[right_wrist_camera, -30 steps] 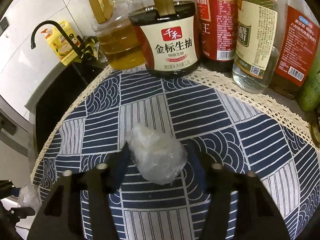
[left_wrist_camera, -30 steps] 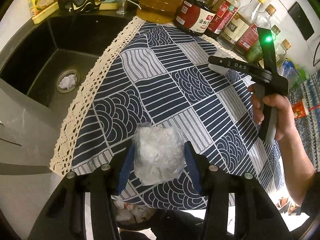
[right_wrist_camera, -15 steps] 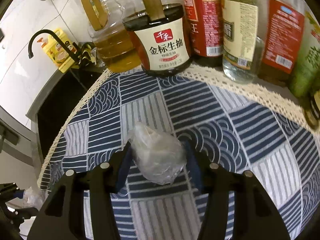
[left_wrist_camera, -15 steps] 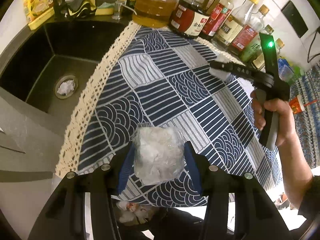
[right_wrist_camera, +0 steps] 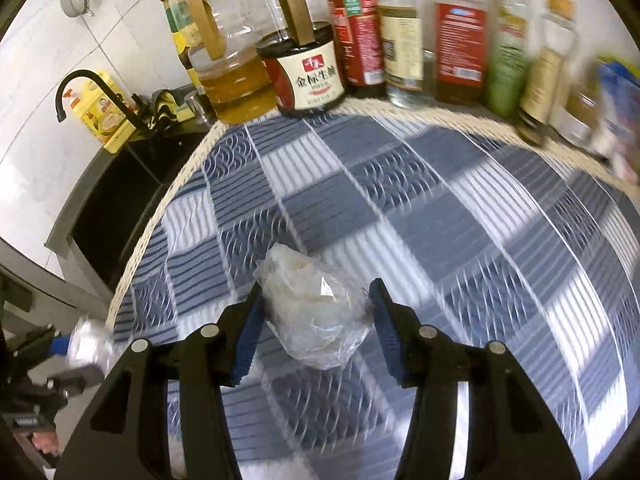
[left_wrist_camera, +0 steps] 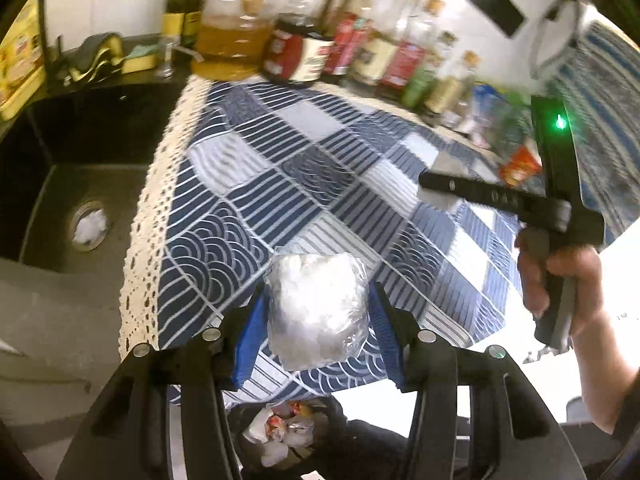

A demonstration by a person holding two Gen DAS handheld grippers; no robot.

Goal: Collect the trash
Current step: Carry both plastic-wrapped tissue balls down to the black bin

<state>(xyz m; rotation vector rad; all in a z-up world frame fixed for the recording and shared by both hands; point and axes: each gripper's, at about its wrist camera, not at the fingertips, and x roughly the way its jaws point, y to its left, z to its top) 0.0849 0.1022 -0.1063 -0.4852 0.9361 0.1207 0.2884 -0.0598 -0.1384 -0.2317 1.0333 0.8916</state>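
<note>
1. The left gripper (left_wrist_camera: 318,316) has its jaws pinching a crumpled plastic wad (left_wrist_camera: 318,312), carried above the front edge of the surface, with the trash bin (left_wrist_camera: 288,432) below it, probably ready for dropping.
2. The right gripper (right_wrist_camera: 316,320) has its jaws pinching a second clear plastic wad (right_wrist_camera: 316,312) above the patterned cloth (right_wrist_camera: 440,220), farther from the bin.
3. Bottles (right_wrist_camera: 400,40) line the back edge, well apart from both; the sink (left_wrist_camera: 60,184) lies left. Nothing visibly blocks the drop.
</note>
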